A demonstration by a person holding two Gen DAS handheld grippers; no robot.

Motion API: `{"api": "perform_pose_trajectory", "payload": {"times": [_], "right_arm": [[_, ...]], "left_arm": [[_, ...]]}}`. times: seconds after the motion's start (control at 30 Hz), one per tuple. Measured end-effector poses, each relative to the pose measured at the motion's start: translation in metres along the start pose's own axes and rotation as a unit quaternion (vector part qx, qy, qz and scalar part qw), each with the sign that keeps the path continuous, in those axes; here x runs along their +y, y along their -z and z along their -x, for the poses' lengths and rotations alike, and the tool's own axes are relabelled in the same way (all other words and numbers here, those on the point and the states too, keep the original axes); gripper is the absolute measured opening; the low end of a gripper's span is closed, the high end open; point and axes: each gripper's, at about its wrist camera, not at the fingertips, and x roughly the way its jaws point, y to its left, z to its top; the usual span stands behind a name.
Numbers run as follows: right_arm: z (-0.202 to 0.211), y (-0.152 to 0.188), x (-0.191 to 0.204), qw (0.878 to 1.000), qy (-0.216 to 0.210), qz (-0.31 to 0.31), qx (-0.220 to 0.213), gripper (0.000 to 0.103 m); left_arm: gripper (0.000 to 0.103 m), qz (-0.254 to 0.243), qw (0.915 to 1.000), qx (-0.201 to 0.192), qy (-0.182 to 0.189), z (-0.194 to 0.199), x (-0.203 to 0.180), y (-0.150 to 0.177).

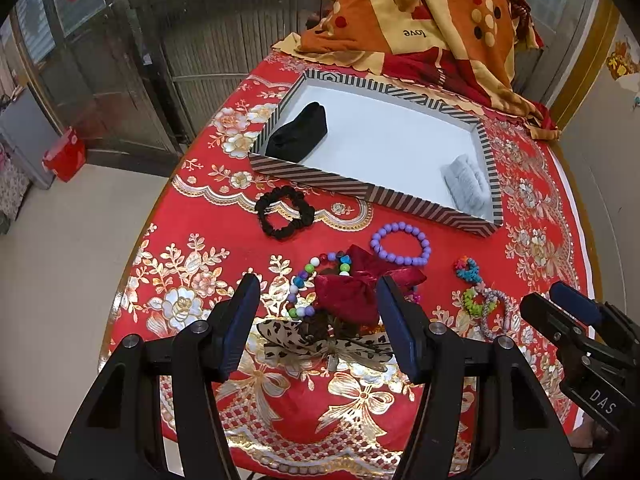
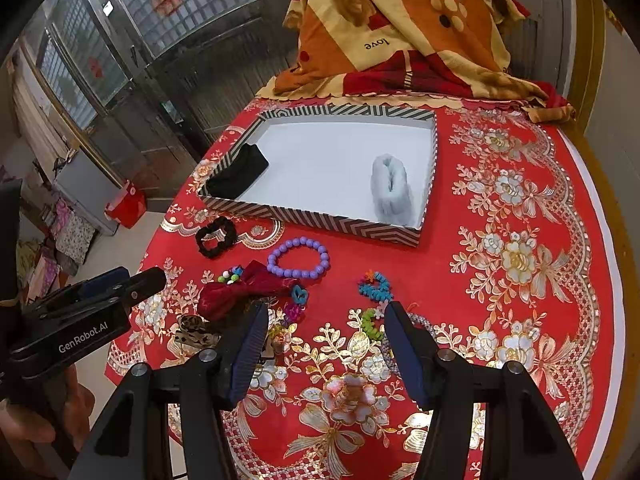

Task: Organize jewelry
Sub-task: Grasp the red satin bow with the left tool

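Note:
A striped tray (image 1: 320, 178) (image 2: 312, 218) with a white floor holds a black pouch (image 1: 298, 132) (image 2: 238, 174) and a grey fluffy piece (image 1: 466, 186) (image 2: 390, 190). In front lie a black scrunchie (image 1: 284, 212) (image 2: 216, 236), a purple bead bracelet (image 1: 400, 244) (image 2: 298, 258), a dark red bow (image 1: 352, 292) (image 2: 240, 290), a multicolour bead bracelet (image 1: 310, 284), a leopard bow (image 1: 320, 344) and small colourful bands (image 1: 480, 296) (image 2: 374, 286). My left gripper (image 1: 316, 300) is open above the red bow. My right gripper (image 2: 326, 320) is open and empty above the cloth.
A red floral tablecloth (image 1: 200, 264) (image 2: 520, 280) covers the round table. A folded orange quilt (image 1: 420, 16) (image 2: 400, 28) lies behind the tray. The table edge drops to the floor at left, where a red box (image 1: 64, 154) stands.

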Motion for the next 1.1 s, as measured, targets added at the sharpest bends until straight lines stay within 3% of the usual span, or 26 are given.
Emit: {"api": "perform_pose_trajectory", "payload": {"times": [0.27,0.47,0.7,0.93,1.1], "right_arm": [[-0.002,0.000,-0.001,1.000,0.001,-0.002,0.002,0.058],[-0.008,0.002,-0.007,1.000,0.003,-0.011,0.009,0.058],[-0.019,0.004,-0.010,1.000,0.003,-0.019,0.023,0.058],[-0.029,0.002,-0.008,0.999,0.001,-0.021,0.033,0.058],[-0.031,-0.002,-0.011,0.999,0.006,-0.025,0.034,0.058]], "left_arm": [[0.060,0.008,0.9999,0.010,0.008,-0.006,0.007,-0.004],[0.060,0.053,0.9965,0.041,0.051,-0.016,0.039,-0.007],[0.060,0.077,0.9931,0.058,0.067,-0.021,0.062,-0.008],[0.068,0.004,0.9904,0.078,0.114,-0.023,0.042,-0.002],[0.071,-0.065,0.9869,0.090,0.117,-0.029,0.017,0.004]]}}
